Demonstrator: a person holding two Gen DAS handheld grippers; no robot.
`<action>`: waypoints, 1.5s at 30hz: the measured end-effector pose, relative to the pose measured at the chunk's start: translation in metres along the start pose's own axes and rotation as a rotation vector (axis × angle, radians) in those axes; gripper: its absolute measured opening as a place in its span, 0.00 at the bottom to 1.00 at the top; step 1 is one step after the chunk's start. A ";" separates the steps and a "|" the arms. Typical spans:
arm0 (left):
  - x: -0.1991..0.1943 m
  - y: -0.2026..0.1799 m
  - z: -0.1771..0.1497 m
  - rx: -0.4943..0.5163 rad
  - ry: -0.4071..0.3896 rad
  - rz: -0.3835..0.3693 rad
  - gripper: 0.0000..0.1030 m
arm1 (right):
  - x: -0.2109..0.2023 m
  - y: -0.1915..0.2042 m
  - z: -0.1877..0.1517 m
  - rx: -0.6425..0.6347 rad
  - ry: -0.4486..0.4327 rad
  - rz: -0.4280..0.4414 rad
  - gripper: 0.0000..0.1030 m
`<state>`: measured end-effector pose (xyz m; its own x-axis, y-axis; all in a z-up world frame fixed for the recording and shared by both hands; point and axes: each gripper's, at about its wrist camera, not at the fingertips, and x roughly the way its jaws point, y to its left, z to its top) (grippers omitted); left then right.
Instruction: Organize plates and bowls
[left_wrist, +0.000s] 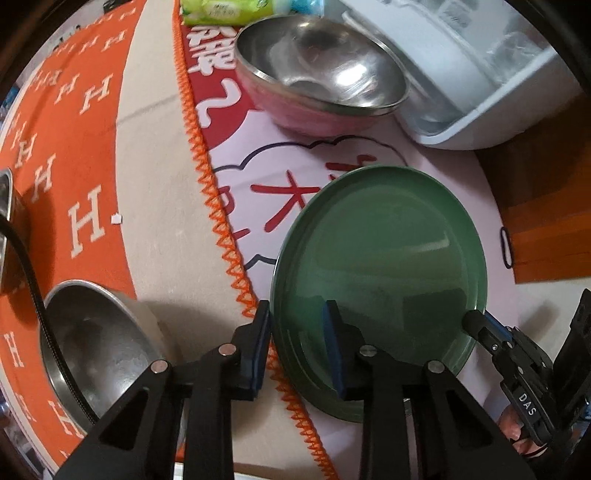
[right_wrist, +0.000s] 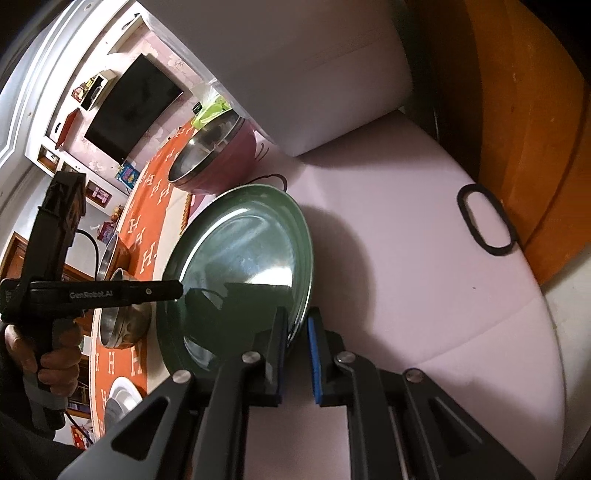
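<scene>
A green plate (left_wrist: 380, 258) (right_wrist: 240, 258), which seems to be the top of a stack of two, rests on a white printed mat (left_wrist: 251, 147). My left gripper (left_wrist: 297, 306) points steeply down over its left rim, one pad outside the edge, the other inside the dish, both against it. From the right wrist view that left gripper (right_wrist: 177, 290) touches the plate's far rim. My right gripper (right_wrist: 298, 312) is shut on the opposite rim, and its tip shows at the plate's right edge as right gripper (left_wrist: 472, 321). A pink-sided steel bowl (left_wrist: 321, 74) (right_wrist: 218, 155) stands beyond the plate.
A white dish rack (left_wrist: 480, 74) (right_wrist: 295, 74) stands at the back right. A plain steel bowl (left_wrist: 92, 343) (right_wrist: 122, 325) sits on the orange cloth (left_wrist: 74, 147) left of the plate. A black ring (right_wrist: 484, 225) lies at the mat's edge by the wooden table (right_wrist: 535, 147). A green tissue pack (left_wrist: 221, 11) lies behind.
</scene>
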<state>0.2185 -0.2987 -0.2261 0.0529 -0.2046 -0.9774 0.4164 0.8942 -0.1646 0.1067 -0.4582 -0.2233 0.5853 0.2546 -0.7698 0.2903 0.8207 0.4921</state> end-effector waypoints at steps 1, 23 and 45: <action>-0.001 0.001 -0.002 0.001 -0.003 -0.003 0.25 | -0.001 -0.001 0.000 -0.002 -0.003 -0.004 0.10; -0.083 -0.015 -0.096 -0.008 -0.141 -0.035 0.25 | -0.074 0.033 -0.040 -0.094 -0.102 -0.035 0.10; -0.140 0.044 -0.214 -0.175 -0.254 -0.108 0.10 | -0.116 0.101 -0.100 -0.286 -0.122 -0.013 0.11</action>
<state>0.0348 -0.1457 -0.1244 0.2515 -0.3748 -0.8923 0.2703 0.9125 -0.3071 -0.0076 -0.3534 -0.1252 0.6743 0.1944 -0.7125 0.0835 0.9385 0.3351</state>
